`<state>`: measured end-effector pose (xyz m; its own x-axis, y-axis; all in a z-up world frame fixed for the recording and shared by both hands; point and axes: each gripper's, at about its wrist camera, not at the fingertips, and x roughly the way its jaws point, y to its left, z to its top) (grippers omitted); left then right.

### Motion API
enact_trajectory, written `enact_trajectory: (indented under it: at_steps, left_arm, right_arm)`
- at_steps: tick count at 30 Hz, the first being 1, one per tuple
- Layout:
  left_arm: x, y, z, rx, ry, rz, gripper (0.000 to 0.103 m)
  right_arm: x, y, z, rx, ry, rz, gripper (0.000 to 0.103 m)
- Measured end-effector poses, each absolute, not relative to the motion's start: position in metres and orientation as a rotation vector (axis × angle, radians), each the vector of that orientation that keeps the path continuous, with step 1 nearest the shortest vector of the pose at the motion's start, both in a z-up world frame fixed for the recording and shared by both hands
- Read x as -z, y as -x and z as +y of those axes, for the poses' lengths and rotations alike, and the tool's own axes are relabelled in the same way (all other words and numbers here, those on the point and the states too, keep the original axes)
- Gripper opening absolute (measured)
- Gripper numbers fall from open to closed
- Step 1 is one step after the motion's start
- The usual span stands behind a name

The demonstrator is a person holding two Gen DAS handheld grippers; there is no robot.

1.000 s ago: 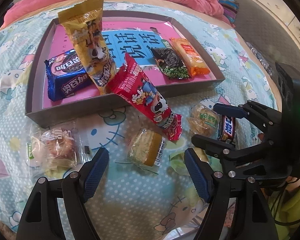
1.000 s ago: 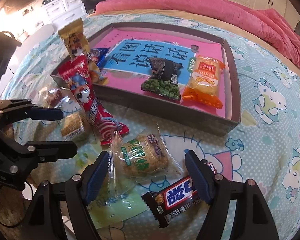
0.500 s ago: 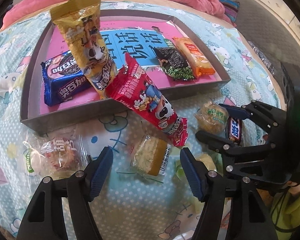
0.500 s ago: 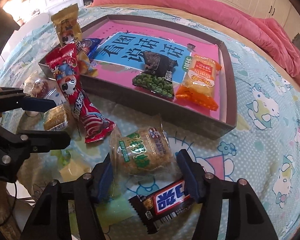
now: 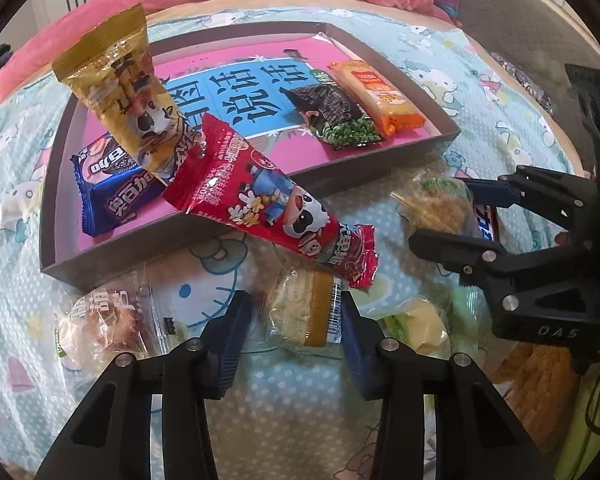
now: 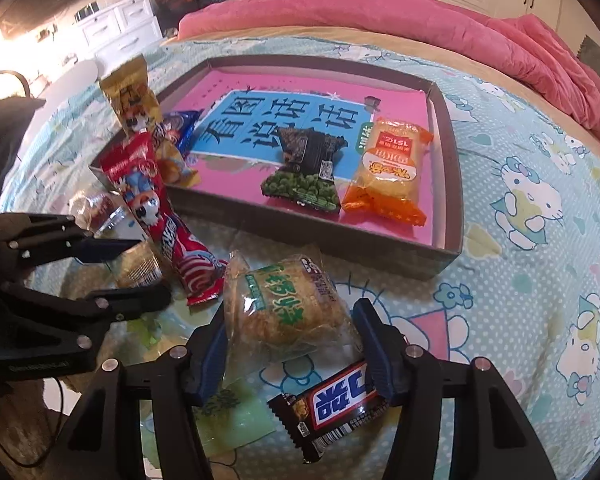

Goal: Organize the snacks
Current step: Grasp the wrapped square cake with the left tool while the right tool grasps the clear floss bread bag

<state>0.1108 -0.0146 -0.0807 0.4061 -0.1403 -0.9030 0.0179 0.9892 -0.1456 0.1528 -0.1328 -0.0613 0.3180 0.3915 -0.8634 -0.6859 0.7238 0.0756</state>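
The brown cake (image 5: 300,312) in its clear wrapper lies on the bedsheet (image 5: 284,412) directly between the blue pads of the left gripper (image 5: 294,334). The jaws are narrowed about it, each pad at or just beside the wrapper's edge; whether they press the cake itself I cannot tell from this view. Just beyond it the red pack (image 5: 268,208) slants down over the tray's (image 5: 148,248) near wall, its lower end on the sheet beside the cake. A wrapped pastry (image 5: 100,320) sits to the left of the gripper, a yellow sweet (image 5: 420,324) to its right.

The green-label cake (image 6: 288,304) lies between the pads of the right gripper (image 6: 290,350), its crinkled wrapper touching the left pad and close to the right one. These jaws are at a middling gap, not clamped hard as far as shows. A chocolate bar (image 6: 332,404) lies on the sheet under the right finger.

In the tray rest the peas pack (image 6: 304,168) and orange pack (image 6: 392,168) side by side, the blue biscuit pack (image 5: 112,184) at the other end, and the gold pack (image 5: 128,88) leaning up over it.
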Motion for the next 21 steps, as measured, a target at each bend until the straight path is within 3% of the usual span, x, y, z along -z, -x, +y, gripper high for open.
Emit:
enact_trajectory:
  at_steps: [21]
  left_arm:
    - [0.031, -0.079, 0.037, 0.093, 0.327, 0.969, 0.042]
  right_arm:
    - [0.035, -0.155, -0.146, -0.819, 0.145, 0.954, 0.058]
